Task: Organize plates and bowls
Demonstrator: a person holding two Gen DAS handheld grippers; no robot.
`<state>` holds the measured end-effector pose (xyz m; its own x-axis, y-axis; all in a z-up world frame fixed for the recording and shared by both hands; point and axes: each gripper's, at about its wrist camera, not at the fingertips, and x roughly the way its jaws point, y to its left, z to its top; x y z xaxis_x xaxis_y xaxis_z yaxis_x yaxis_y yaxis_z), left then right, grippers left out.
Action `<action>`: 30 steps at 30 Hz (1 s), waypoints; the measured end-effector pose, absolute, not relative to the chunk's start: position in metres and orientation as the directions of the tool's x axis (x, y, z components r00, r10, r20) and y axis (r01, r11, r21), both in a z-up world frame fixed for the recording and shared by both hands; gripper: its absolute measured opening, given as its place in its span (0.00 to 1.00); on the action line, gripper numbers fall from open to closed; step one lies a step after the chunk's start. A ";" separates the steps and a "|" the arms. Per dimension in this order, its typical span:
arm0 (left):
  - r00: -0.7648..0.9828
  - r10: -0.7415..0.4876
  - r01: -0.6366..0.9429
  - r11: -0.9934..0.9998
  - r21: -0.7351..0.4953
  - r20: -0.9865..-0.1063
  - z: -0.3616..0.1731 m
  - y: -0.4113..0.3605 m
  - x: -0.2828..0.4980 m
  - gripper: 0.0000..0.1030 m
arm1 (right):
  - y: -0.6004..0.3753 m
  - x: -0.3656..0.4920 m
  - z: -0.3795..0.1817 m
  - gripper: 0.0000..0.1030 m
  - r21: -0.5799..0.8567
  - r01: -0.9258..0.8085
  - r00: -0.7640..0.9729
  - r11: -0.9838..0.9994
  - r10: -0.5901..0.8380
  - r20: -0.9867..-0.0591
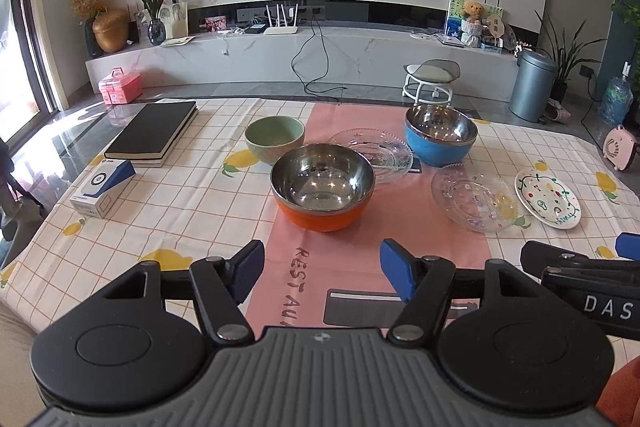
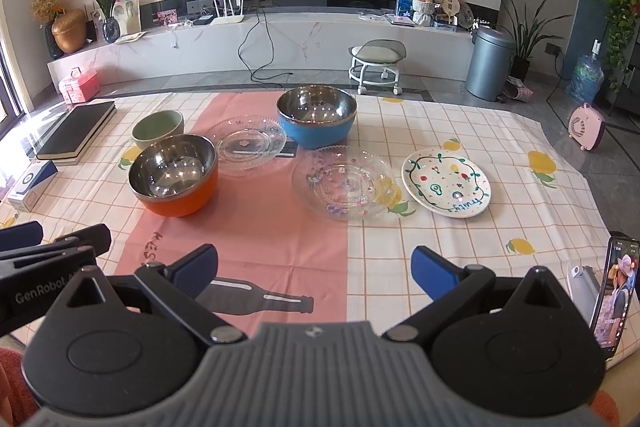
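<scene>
An orange steel-lined bowl stands mid-table. A green ceramic bowl is behind it to the left, a blue steel-lined bowl at the back. Two clear glass plates lie flat, one between the bowls, one further right. A white painted plate lies rightmost. My left gripper is open and empty, in front of the orange bowl. My right gripper is open and empty, near the table's front.
A black book and a blue-white box lie at the table's left. A phone stands at the front right edge. The checked tablecloth covers the table. A stool and bin stand beyond.
</scene>
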<state>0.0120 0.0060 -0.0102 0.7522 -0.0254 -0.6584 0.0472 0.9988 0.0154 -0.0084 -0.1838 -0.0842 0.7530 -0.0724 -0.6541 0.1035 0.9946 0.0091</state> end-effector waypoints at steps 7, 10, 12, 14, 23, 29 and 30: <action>0.761 -0.027 0.068 0.997 0.039 -0.648 -0.003 0.025 0.028 0.70 | -0.173 0.000 -0.080 0.98 0.007 0.081 0.815 0.997 -0.062 -0.577; 0.755 -0.050 0.066 0.998 0.000 -0.654 -0.002 0.038 0.039 0.66 | -0.169 0.003 -0.078 0.98 0.047 0.036 0.862 0.998 -0.007 -0.507; 0.753 -0.046 0.058 0.998 -0.003 -0.656 -0.001 0.048 0.049 0.62 | -0.165 0.012 -0.077 0.98 0.052 0.001 0.863 0.999 0.025 -0.504; 0.753 -0.049 0.061 0.998 -0.005 -0.656 0.000 0.054 0.057 0.59 | -0.158 0.026 -0.078 0.98 0.045 -0.019 0.850 0.999 0.040 -0.525; 0.720 -0.109 0.069 0.994 -0.085 -0.685 -0.006 0.080 0.108 0.61 | -0.151 0.097 -0.095 0.77 0.133 0.006 0.743 0.991 0.084 -0.664; 0.651 -0.190 0.027 0.973 -0.229 -0.735 -0.026 0.098 0.146 0.66 | -0.152 0.142 -0.120 0.62 0.205 0.053 0.673 0.977 0.117 -0.730; 0.644 -0.201 0.022 0.969 -0.245 -0.738 -0.030 0.099 0.152 0.66 | -0.152 0.150 -0.124 0.57 0.215 0.060 0.662 0.975 0.123 -0.739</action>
<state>0.1519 0.0987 -0.0298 0.6444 -0.2012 -0.7377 0.0222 0.9693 -0.2450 0.1496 -0.1522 -0.1240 0.6621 0.1227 -0.7393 0.0599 0.9747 0.2154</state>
